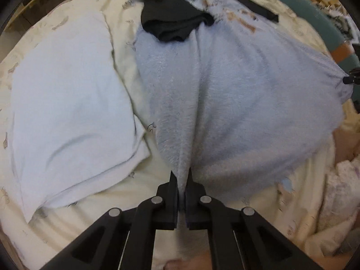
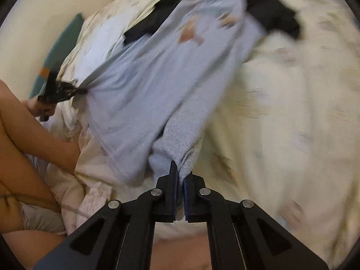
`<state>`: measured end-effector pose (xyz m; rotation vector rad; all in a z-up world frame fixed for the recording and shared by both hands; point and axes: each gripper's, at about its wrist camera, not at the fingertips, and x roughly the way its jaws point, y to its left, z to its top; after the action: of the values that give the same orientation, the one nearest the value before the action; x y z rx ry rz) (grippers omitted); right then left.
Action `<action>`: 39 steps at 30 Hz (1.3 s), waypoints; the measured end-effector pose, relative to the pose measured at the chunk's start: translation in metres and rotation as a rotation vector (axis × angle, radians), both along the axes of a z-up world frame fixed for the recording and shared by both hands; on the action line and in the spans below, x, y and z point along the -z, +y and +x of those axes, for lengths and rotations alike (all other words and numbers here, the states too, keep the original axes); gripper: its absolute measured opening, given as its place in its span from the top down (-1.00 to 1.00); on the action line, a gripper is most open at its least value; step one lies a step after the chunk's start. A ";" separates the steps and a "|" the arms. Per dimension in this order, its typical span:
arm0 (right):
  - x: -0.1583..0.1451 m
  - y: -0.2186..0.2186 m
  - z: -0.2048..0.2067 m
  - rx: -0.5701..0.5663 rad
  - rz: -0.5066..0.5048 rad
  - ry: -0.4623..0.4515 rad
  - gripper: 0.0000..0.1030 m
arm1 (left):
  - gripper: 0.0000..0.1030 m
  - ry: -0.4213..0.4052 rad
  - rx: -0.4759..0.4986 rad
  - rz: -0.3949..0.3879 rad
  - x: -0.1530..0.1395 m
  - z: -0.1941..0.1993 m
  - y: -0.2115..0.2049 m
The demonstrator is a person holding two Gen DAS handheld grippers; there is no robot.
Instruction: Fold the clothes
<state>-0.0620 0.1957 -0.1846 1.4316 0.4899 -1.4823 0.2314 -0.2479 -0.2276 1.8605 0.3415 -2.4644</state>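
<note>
Left wrist view: the left gripper clamps a corner of the pale blue garment spread on the cream bedsheet, a black garment (crumpled) on its far end.

Right wrist view: the right gripper pinches the blue garment's near edge.

This is a home bedroom. Ahead of the fingers spreads a bed under a cream, faintly patterned cotton sheet, with a soft white rectangular pillow to their left. Loose laundry lies on it: a fuzzy pale-blue garment and, farther ahead, a crumpled black one. A teal padded headboard edges the bed on the far right.
</note>
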 end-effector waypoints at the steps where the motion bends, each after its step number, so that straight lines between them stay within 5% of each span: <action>1: -0.010 0.012 -0.002 0.020 0.015 0.018 0.94 | 0.93 0.013 0.002 0.010 -0.007 0.004 -0.002; 5: -0.014 0.067 -0.022 0.160 0.117 0.074 0.94 | 0.93 0.024 0.021 -0.033 -0.016 0.003 -0.004; 9: 0.010 0.107 -0.053 0.323 0.180 0.087 0.94 | 0.92 -0.017 0.006 0.033 0.007 -0.007 0.005; 13: 0.051 0.098 -0.041 0.263 0.257 -0.018 0.94 | 0.90 -0.080 0.102 0.019 0.022 -0.010 0.027; 17: 0.068 0.081 -0.025 0.242 0.241 -0.010 0.89 | 0.57 -0.111 0.054 -0.016 0.026 -0.001 0.018; 19: 0.067 0.081 -0.027 0.269 0.251 0.041 0.46 | 0.33 -0.106 0.040 -0.076 0.022 0.006 0.011; 20: 0.066 0.083 -0.029 0.281 0.261 0.066 0.40 | 0.27 -0.106 0.046 -0.099 0.021 0.010 0.009; 23: 0.064 0.089 -0.033 0.314 0.304 0.153 0.20 | 0.27 -0.124 0.091 -0.104 0.019 0.020 0.005; 25: 0.062 0.094 -0.034 0.325 0.355 0.233 -0.11 | 0.27 -0.134 0.134 -0.096 0.019 0.023 0.007; 33: 0.070 0.095 -0.010 0.400 0.258 0.150 -0.14 | 0.27 -0.133 0.303 -0.054 0.037 0.003 0.038; 39: 0.081 0.074 0.009 0.392 0.234 0.104 -0.14 | 0.31 -0.114 0.349 -0.110 0.053 -0.022 0.051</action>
<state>-0.0531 0.2694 -0.2661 1.7105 0.4773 -1.8662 0.2097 -0.1972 -0.2808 2.1579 -0.1345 -2.4996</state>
